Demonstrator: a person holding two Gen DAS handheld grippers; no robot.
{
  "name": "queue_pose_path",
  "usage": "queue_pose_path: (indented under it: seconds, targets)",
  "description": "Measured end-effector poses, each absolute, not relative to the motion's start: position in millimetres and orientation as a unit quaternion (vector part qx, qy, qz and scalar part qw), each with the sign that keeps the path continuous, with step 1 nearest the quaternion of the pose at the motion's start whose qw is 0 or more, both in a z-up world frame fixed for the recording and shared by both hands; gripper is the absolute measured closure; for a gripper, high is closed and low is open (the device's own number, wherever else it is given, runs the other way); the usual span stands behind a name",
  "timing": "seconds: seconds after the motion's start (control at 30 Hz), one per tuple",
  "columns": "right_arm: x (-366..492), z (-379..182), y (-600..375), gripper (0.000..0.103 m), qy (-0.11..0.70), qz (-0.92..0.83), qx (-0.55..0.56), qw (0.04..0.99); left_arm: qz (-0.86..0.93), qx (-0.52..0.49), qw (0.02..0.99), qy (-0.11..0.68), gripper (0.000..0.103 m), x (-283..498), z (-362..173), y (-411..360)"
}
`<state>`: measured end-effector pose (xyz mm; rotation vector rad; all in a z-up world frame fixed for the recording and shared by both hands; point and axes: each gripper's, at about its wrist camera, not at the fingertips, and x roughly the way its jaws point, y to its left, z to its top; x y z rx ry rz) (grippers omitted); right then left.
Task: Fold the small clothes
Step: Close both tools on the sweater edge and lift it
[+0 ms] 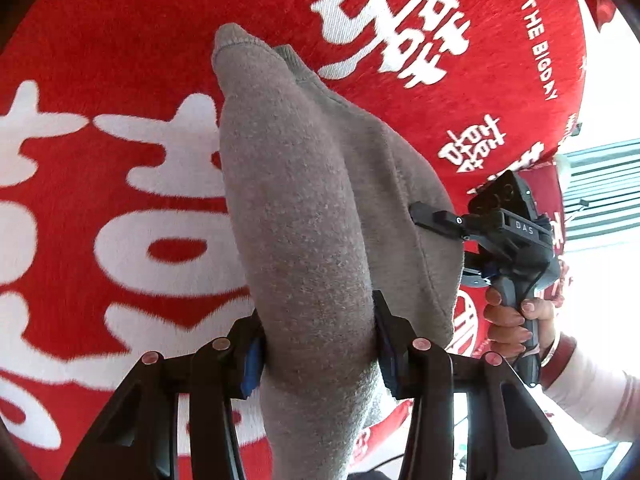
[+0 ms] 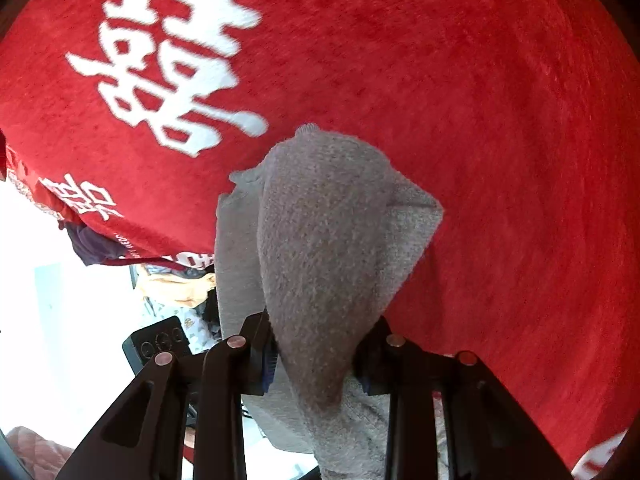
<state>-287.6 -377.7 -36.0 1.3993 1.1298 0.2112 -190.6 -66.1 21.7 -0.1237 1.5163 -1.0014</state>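
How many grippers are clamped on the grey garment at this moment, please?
2. The left gripper pinches a bunched fold of the grey garment near the bottom of its own view; the right gripper clamps another part, over the red cloth.

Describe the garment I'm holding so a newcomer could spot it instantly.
Start from the red cloth with big white characters that covers the surface. Lifted above it hangs a grey fleece garment, bunched in the left gripper and the right gripper. It is the only plain grey, unprinted fabric here.
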Motion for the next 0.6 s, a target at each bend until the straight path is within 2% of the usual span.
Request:
queue_pose_path:
  seconds: [0.3, 0.6]
  targets:
    - [-291, -14, -303, 0.069, 0.503, 0.117, 0.611, 0.601, -0.416, -0.026, 0.621, 0.664, 0.056, -198, 49, 12]
    - [-286, -46, -232, 0.069, 0.524, 0.126, 0.617, 0.574, -0.366, -0.012, 0.631, 0.684, 0.056, -193, 17, 77]
